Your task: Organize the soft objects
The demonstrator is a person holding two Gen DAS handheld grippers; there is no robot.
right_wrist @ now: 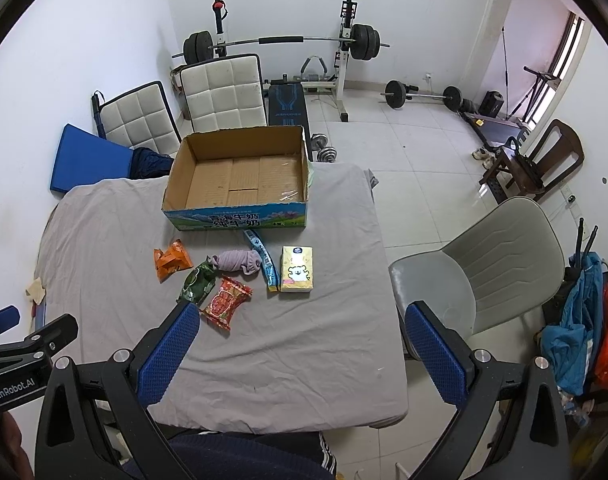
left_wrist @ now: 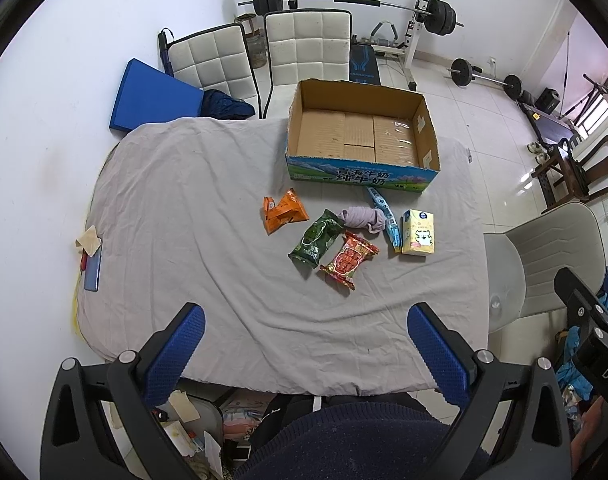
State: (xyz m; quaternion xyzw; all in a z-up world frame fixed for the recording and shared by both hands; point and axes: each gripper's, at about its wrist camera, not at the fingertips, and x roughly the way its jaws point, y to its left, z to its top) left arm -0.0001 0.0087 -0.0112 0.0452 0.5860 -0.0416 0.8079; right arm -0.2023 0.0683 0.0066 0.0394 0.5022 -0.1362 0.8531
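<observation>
Soft stuff sits in a cluster mid-counter, just in front of the empty cardboard box (left_wrist: 364, 128): orange packet (left_wrist: 283, 216), green packet (left_wrist: 316, 244), red packet (left_wrist: 348, 260), purple cloth (left_wrist: 364, 218), blue tube (left_wrist: 388, 220), tissue pack (left_wrist: 418, 232). Nothing's boxed yet, so you're at step one. Both your left claw (left_wrist: 306, 350) & right claw (right_wrist: 299, 354) hang spread wide, holding nothing, well short of the cluster. Next: reach fwd, pinch one item gently.

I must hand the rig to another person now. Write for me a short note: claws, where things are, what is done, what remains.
Left claw and right claw: both open, empty, above the table's near edge.
Cardboard box at the far side, nothing inside.
In front of it on the grey sheet: orange packet, green packet, red packet, purple cloth, blue tube pack, tissue pack.
Done: nothing.
Left: probably all six into the box.
</observation>
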